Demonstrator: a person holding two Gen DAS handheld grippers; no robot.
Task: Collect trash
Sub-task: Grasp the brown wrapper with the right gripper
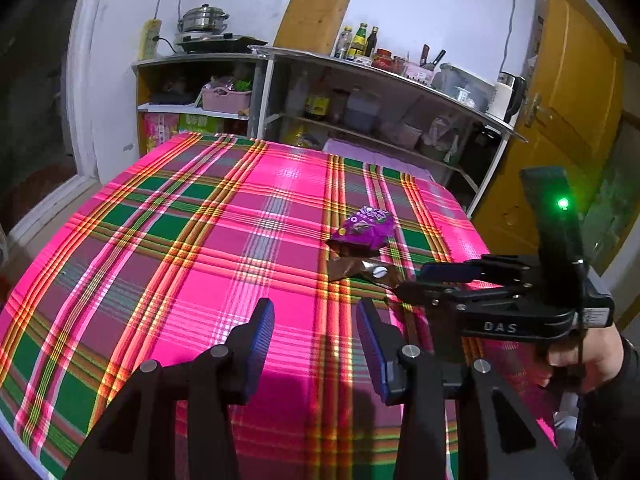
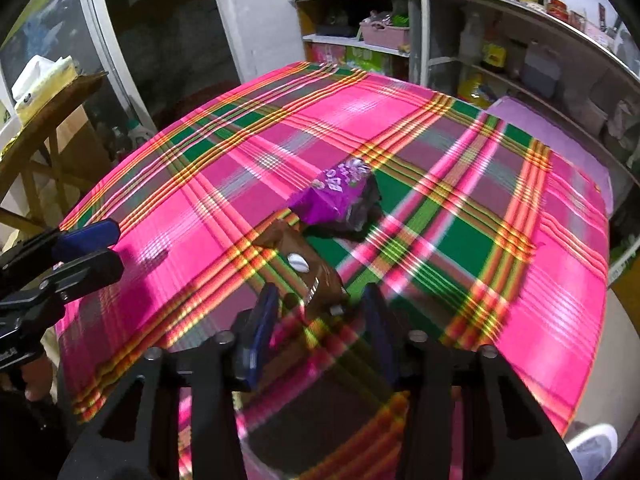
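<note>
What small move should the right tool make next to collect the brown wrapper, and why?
Probably ease the right tool slightly forward and then close it. Its fingers stand open on either side of the near end of the brown wrapper, which lies flat on the plaid tablecloth. The purple wrapper lies just beyond, so a short advance seems safer.

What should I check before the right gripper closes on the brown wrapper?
1. Right gripper open: ok.
2. Brown wrapper near end between its fingers: ok.
3. Fingers low enough to pinch it: cannot tell, view blurred.
4. Purple wrapper outside the grasp, just beyond the brown one: ok.
5. Left gripper open, empty, off to the side: ok.
6. Trash bin in view: not ok, none seen.
</note>
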